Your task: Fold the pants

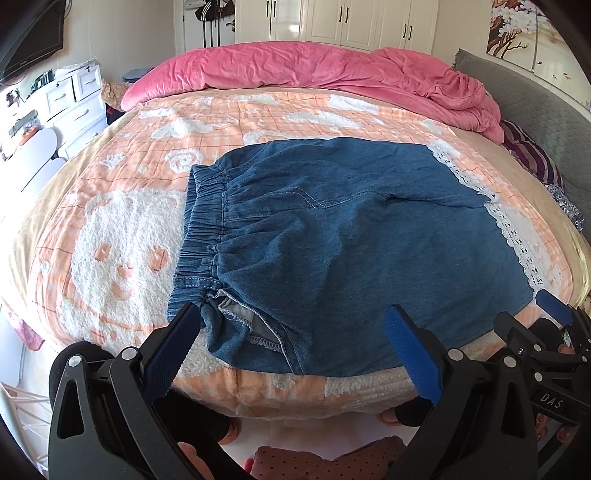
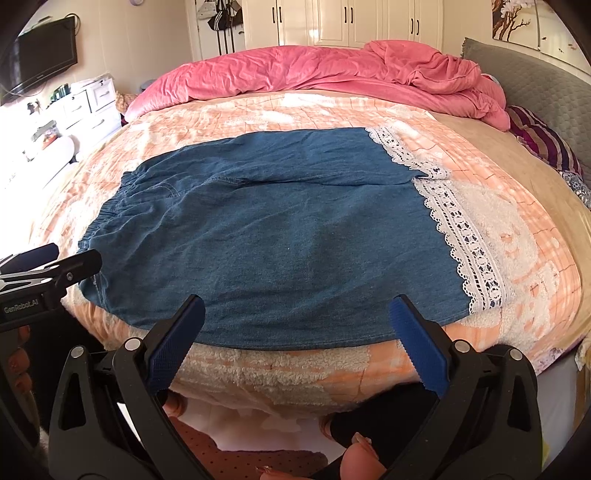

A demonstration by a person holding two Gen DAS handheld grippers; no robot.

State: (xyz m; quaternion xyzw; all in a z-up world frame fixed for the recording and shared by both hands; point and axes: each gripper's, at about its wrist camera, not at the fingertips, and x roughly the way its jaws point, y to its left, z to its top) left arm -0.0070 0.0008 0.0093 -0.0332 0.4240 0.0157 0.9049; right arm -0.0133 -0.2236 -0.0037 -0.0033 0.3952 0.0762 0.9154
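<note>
Blue-padded fingers of the left gripper [image 1: 291,325] are spread wide, nothing being held between them; its left pad [image 1: 173,350] is seen at the near corner of the gathered elastic waistband [image 1: 201,221], though contact cannot be judged. The right gripper [image 2: 299,317] is likewise held wide apart and empty, poised over the near edge of the same garment, and is also glimpsed at the right margin of the left wrist view. The left gripper's black body is caught at the left edge of the right wrist view.

Between and beyond both grippers, the blue denim pants with white lace hems [image 1: 351,236] are laid flat across the bed, waistband to the left, lace trim [image 2: 469,240] to the right, one leg lying beyond the other. They are supported by an orange-and-white checked fleecy blanket with bear motifs [image 1: 110,236]. Farther back, a crumpled pink quilt [image 1: 314,70] is heaped along the far side, beside a grey padded headboard [image 2: 535,74] and a striped purple pillow [image 2: 546,144]. White wardrobe doors [image 2: 351,22] are visible behind.
</note>
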